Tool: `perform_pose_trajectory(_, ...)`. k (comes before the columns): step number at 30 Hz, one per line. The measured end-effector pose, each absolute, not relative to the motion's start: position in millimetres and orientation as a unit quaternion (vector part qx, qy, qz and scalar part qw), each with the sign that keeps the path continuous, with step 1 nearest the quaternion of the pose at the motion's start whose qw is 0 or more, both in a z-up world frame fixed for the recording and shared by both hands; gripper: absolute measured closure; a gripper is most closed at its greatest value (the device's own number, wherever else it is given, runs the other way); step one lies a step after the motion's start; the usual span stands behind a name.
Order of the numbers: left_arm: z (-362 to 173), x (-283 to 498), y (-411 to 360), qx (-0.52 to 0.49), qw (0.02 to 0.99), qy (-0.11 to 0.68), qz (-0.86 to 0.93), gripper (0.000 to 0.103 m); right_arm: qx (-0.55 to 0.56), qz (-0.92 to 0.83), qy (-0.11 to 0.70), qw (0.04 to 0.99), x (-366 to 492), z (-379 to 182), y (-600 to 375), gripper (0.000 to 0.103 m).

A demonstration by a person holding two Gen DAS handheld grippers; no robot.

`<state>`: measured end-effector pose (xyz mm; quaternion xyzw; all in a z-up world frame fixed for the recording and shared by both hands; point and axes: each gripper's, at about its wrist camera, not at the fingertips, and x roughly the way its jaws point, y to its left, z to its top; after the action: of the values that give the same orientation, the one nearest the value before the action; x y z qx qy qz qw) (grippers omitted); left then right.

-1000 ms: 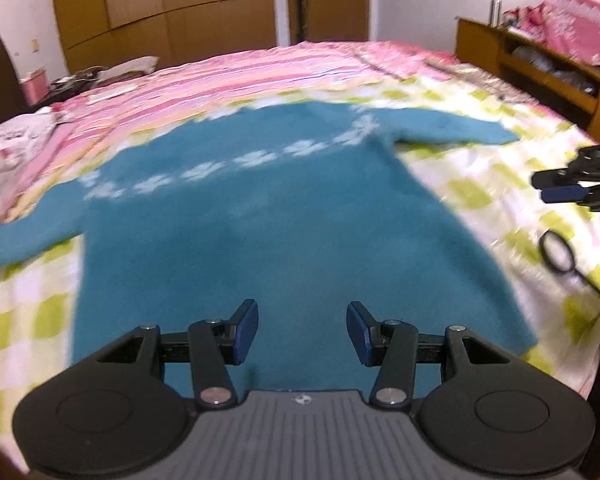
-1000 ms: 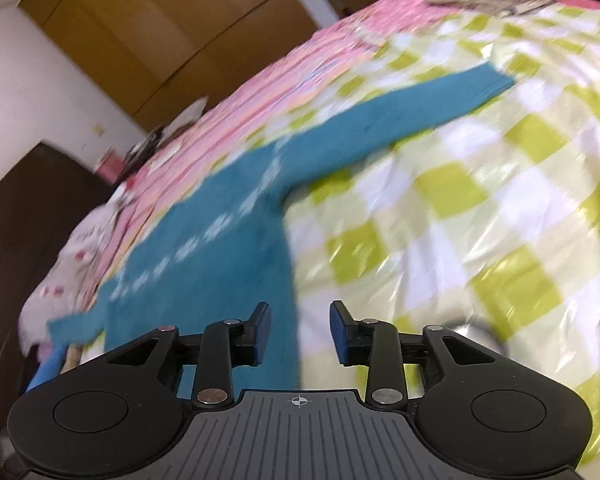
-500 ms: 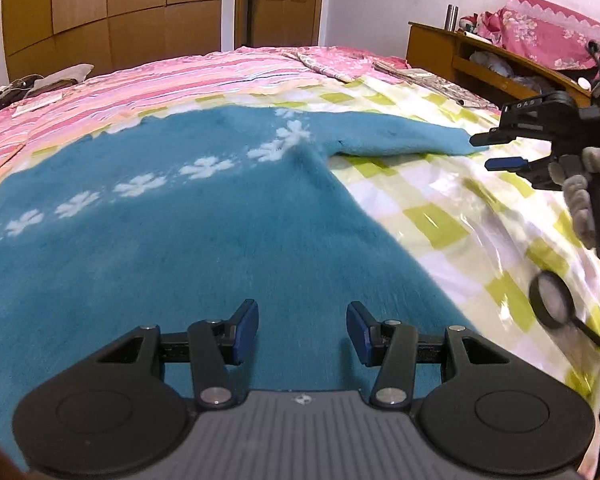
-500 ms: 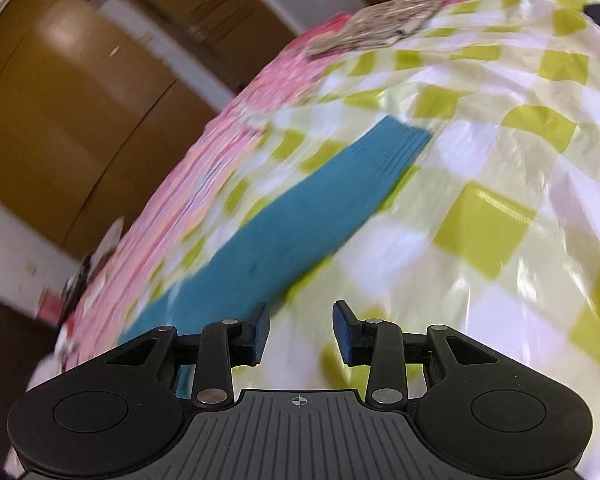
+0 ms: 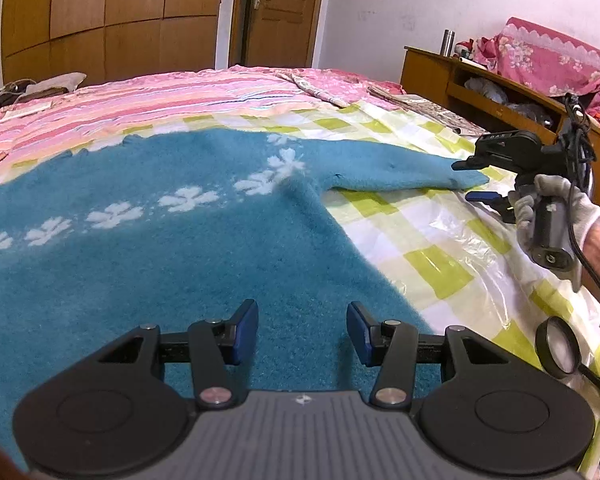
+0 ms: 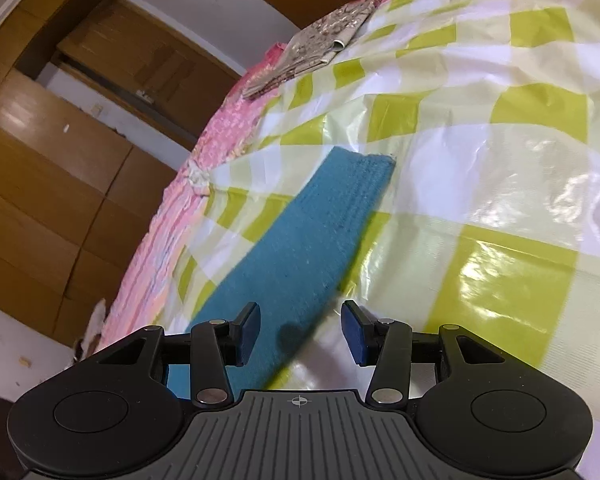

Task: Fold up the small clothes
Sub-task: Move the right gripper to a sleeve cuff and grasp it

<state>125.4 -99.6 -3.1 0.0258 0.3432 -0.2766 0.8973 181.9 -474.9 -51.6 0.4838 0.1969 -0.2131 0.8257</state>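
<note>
Sweater [image 5: 180,240] sleeve [image 6: 300,248] runs lengthwise ahead of the right gripper [image 6: 300,332] (the nearer one), jaws opening, empty. Left gripper [image 5: 302,332] jaws spread, empty.

Legible text is limited to one marking. In the left wrist view, the right hand-held gripper [image 5: 466,180], at the far right of the scene, carries small pale characters on the top of its black body; they appear to read "D A S", though the print is too small to confirm. The emblems on each camera housing are symbols only, without letters. No other labels, brands or numbers can be read.
</note>
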Motion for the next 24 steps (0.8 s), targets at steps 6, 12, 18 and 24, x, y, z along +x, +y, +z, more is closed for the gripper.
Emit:
perform_pose_trajectory(6, -7, 127, -99, 0.018, 0.895, 0.349, -0.277, 0.05, 0.516, -0.211, 0.161, 0.814, 186, -59, -478, 0.057)
perform_pose_trajectory(12, -9, 129, -99, 0.015, 0.895, 0.349, -0.278, 0.05, 0.533, -0.206, 0.132, 0.81, 191, -63, -480, 0.057)
perform_pose_trajectory(18, -9, 132, -90, 0.002, 0.897, 0.349, -0.272, 0.05, 0.542, -0.184, 0.132, 0.81, 199, -60, -470, 0.058)
perform_pose_trajectory(24, -11, 136, -84, -0.012, 0.895, 0.355, -0.269, 0.05, 0.532, -0.191, 0.136, 0.814, 209, -60, -463, 0.058)
